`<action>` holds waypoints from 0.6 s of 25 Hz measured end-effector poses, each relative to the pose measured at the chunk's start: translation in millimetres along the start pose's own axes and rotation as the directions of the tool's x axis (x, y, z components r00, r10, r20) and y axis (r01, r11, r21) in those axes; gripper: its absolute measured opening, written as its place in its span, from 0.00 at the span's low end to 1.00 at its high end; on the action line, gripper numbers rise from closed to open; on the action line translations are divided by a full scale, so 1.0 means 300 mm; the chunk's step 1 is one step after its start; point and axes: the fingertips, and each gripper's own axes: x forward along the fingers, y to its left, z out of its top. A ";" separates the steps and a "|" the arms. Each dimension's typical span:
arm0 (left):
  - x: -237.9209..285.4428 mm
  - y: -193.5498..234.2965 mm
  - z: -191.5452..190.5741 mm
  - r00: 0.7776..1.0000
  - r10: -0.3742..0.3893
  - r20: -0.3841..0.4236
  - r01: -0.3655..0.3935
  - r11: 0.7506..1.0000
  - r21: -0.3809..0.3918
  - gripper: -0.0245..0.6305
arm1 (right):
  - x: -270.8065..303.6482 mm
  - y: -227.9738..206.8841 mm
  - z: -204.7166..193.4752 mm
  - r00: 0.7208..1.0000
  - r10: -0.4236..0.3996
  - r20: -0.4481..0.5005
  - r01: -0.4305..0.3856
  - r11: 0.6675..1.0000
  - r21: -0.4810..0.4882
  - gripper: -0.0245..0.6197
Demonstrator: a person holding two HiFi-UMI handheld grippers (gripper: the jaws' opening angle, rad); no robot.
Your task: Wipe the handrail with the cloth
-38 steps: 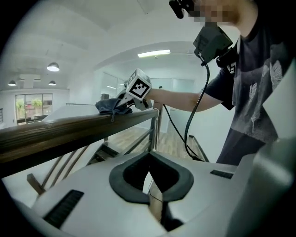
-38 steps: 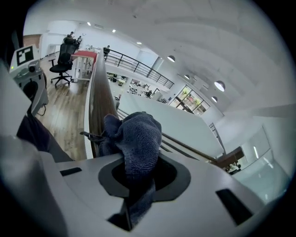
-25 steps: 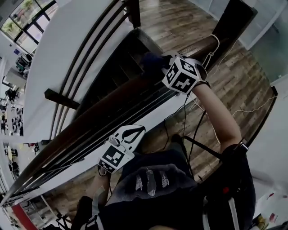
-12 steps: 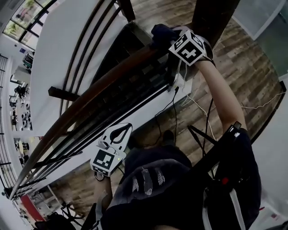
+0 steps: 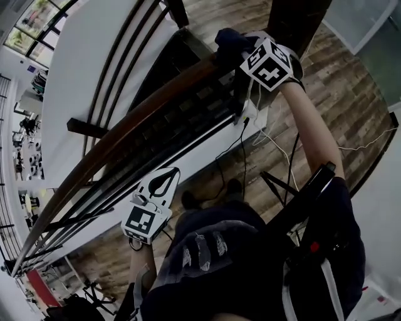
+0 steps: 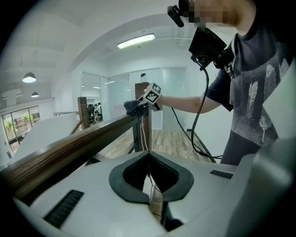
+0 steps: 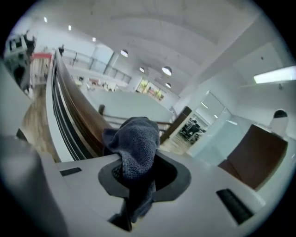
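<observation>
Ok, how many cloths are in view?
1: the dark cloth, clamped in the right gripper, at the handrail near its end post. The left gripper is shut, empty. No others show.

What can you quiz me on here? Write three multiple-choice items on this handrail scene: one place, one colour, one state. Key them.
1. Where is the cloth?
A. On the floor
B. In the right gripper, at the handrail
C. Over the person's shoulder

2. What colour is the cloth?
A. Yellow
B. White
C. Dark blue-grey

3. How does the left gripper stand?
A. Shut, holding nothing
B. Shut on the cloth
C. Wide open

Key:
1 B: the right gripper view shows the cloth pinched between its jaws beside the rail.
2 C: its knit looks dark blue-grey in that view.
3 A: the left gripper view shows the jaws together with nothing between them.
</observation>
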 end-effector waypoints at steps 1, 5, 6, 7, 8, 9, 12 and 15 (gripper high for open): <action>-0.018 0.015 -0.003 1.000 0.000 0.015 0.000 1.000 -0.002 0.05 | -0.044 0.070 0.075 0.995 0.062 0.073 -0.065 0.997 0.039 0.12; -0.121 0.094 -0.013 0.996 -0.001 0.087 0.000 1.000 0.003 0.05 | -0.197 0.370 0.344 0.930 0.237 0.282 -0.276 0.955 0.109 0.12; -0.155 0.115 -0.012 0.993 -0.001 0.116 0.001 1.000 -0.002 0.05 | -0.223 0.433 0.384 0.922 0.249 0.298 -0.295 0.948 0.120 0.12; -0.195 0.136 -0.013 0.989 0.000 0.148 0.002 1.000 -0.012 0.05 | -0.246 0.499 0.421 0.914 0.261 0.312 -0.315 0.939 0.136 0.12; -0.242 0.162 -0.020 0.984 0.001 0.176 0.003 1.000 -0.025 0.05 | -0.266 0.570 0.460 0.904 0.276 0.327 -0.340 0.927 0.157 0.12; -0.294 0.190 -0.032 0.980 0.004 0.200 0.005 0.999 -0.044 0.05 | -0.283 0.646 0.502 0.892 0.293 0.344 -0.370 0.911 0.182 0.12; -0.445 0.277 -0.091 0.970 -0.007 0.244 0.032 0.995 -0.098 0.05 | -0.329 0.876 0.633 0.846 0.339 0.411 -0.469 0.840 0.273 0.12; -0.545 0.326 -0.165 0.963 -0.062 0.262 0.102 0.985 -0.142 0.05 | -0.370 1.075 0.739 0.781 0.373 0.500 -0.590 0.704 0.395 0.12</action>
